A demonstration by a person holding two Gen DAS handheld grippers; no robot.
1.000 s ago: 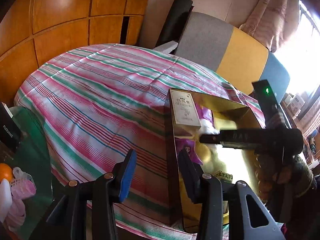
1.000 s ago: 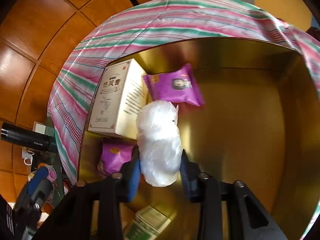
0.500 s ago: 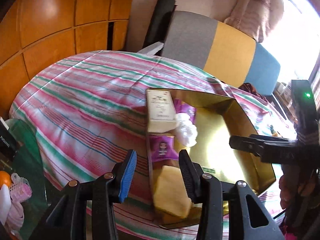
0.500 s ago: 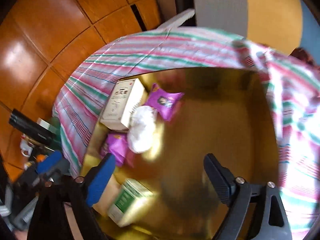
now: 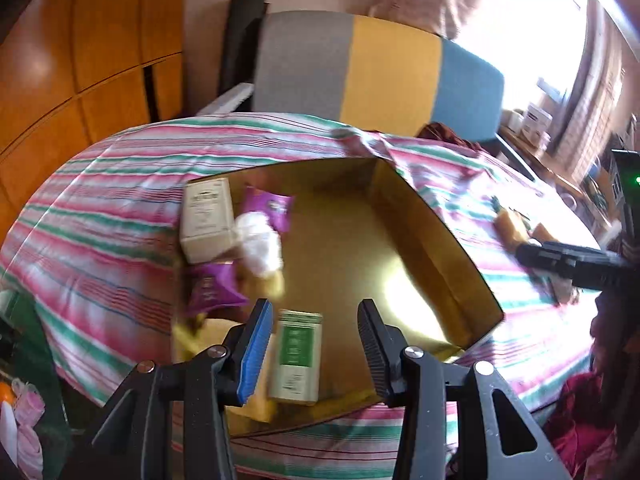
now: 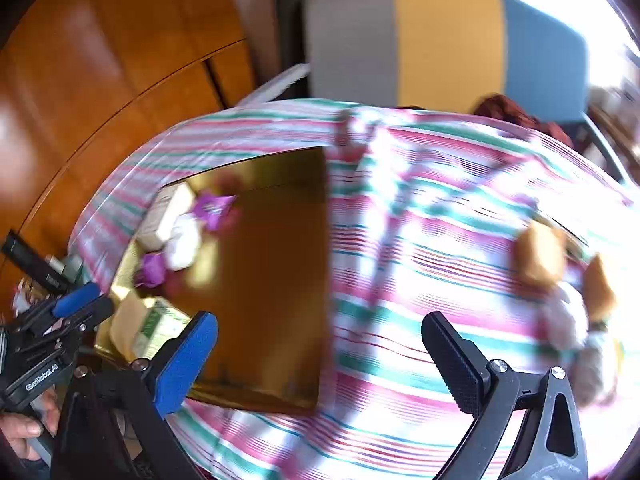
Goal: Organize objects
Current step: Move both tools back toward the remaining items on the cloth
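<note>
My right gripper (image 6: 320,356), jaws spread wide and holding nothing, hangs over the striped cloth (image 6: 400,264), pointed toward the tan items (image 6: 540,260) lying ahead and to its right, near but not touching. View is blurred, so I can't tell what those items are. To its left sits the gold box (image 6: 272,280), w/ packed goods at the box's far-left end. I judge the step in hand is going for the next loose item; next move calls for swinging right, squaring the jaws around one tan piece, then closing.

My left gripper (image 5: 316,344), also spread and unloaded, hovers low over the near end of the box, tilted down. Between its fingers, just beyond the tips, lies a green carton (image 5: 298,356); further out a white box (image 5: 206,220), purple packets (image 5: 216,290) and a white bag (image 5: 260,246).
</note>
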